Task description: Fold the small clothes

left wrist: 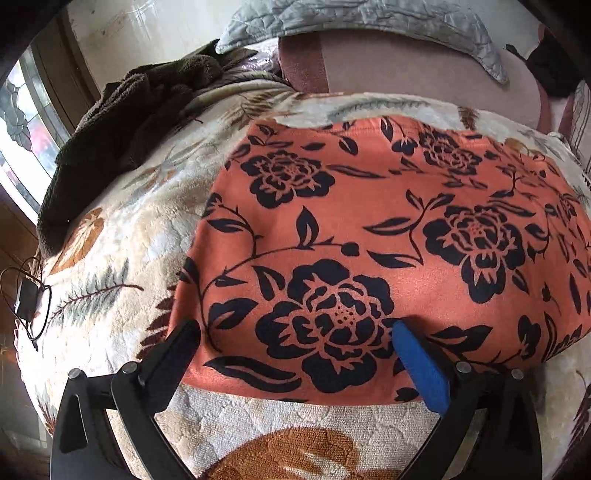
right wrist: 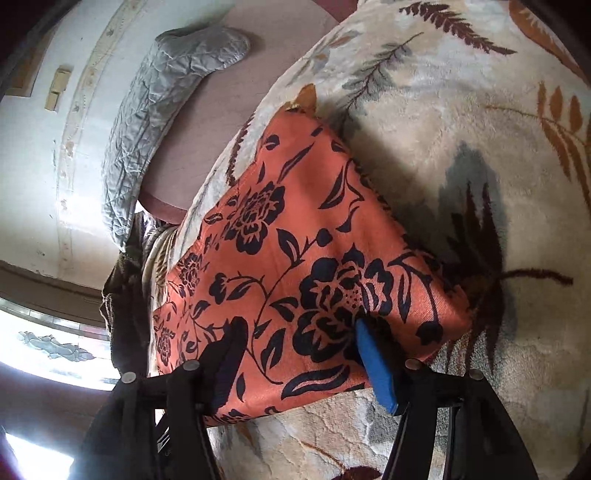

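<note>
Orange floral garment (left wrist: 388,236) lies folded flat on cream leaf-print blanket (left wrist: 122,236) covering bed. Left gripper (left wrist: 295,332) hovers over near edge of garment, jaws spread wide, nothing held. Right gripper (right wrist: 299,328) over garment's near corner, jaws apart, blue pad (right wrist: 376,365) against cloth, no pinch visible. Around: dark brown fleece (left wrist: 122,122) heaped on blanket's far left, grey quilted pillow (left wrist: 369,18) at head of bed, black cable and plug (left wrist: 27,299) at left edge, stained-glass window (left wrist: 26,122) beyond.
</note>
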Action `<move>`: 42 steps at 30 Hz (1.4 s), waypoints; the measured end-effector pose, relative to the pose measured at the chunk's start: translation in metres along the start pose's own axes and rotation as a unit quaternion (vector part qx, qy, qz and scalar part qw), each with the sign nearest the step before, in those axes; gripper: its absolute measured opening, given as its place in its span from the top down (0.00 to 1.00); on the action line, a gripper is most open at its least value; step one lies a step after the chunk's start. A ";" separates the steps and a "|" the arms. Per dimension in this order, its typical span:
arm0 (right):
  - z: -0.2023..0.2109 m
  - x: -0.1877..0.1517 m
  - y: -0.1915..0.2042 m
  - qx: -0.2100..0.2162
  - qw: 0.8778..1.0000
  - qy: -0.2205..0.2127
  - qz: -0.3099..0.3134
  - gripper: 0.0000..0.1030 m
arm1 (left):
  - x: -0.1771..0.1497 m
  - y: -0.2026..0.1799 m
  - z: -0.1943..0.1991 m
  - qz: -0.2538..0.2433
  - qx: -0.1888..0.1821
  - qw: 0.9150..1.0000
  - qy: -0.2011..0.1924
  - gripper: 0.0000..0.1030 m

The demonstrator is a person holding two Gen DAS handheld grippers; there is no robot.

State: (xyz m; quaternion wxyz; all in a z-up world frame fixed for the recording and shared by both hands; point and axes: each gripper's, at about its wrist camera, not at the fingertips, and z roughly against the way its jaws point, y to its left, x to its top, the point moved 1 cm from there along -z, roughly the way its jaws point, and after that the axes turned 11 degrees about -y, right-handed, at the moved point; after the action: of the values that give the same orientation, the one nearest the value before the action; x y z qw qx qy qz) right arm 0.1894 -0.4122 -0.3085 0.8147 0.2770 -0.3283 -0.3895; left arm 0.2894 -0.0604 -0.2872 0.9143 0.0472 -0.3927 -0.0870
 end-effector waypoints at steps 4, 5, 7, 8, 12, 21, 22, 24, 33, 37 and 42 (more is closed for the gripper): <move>0.025 -0.004 0.041 0.044 0.994 -0.065 0.071 0.38 | 0.017 0.010 0.040 0.034 -0.026 0.995 -0.095 0.00; 0.026 -0.006 0.052 0.060 0.992 -0.071 0.085 0.38 | 0.021 0.010 0.043 0.041 -0.030 0.993 -0.104 0.00; 0.019 -0.010 0.071 0.095 0.988 -0.068 0.098 0.38 | 0.023 0.010 0.042 0.055 -0.044 0.992 -0.108 0.00; 0.013 -0.012 0.078 0.111 0.987 -0.059 0.100 0.38 | 0.024 0.008 0.037 0.056 -0.050 0.992 -0.097 0.00; -0.022 -0.024 0.094 0.112 0.988 -0.020 0.103 0.37 | 0.020 -0.011 -0.001 0.007 -0.034 0.999 -0.032 0.00; -0.074 -0.039 0.055 0.070 0.994 0.083 0.015 0.36 | 0.003 -0.014 -0.026 0.007 -0.040 0.999 0.020 0.00; -0.074 -0.039 0.052 0.073 0.994 0.081 0.013 0.36 | 0.001 -0.015 -0.025 0.007 -0.037 0.999 0.016 0.00; -0.074 -0.040 0.052 0.077 0.994 0.076 0.015 0.32 | 0.000 -0.015 -0.025 0.008 -0.036 0.999 0.013 0.00; -0.077 -0.043 0.067 0.104 0.990 0.075 0.055 0.12 | 0.002 -0.011 -0.034 0.004 -0.065 0.998 0.024 0.00; -0.062 -0.034 0.063 0.116 0.991 0.057 0.025 0.14 | 0.012 -0.003 -0.021 0.019 -0.057 0.998 0.001 0.00; -0.020 -0.009 0.071 0.102 0.992 -0.046 0.064 0.12 | 0.028 0.018 0.013 0.024 0.003 0.994 -0.104 0.00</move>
State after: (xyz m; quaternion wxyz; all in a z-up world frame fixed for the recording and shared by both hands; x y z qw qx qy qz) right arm 0.2324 -0.3623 -0.2741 0.7894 0.3189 -0.4203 -0.3139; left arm 0.3009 -0.0481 -0.2551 0.8703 0.0313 -0.4867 -0.0678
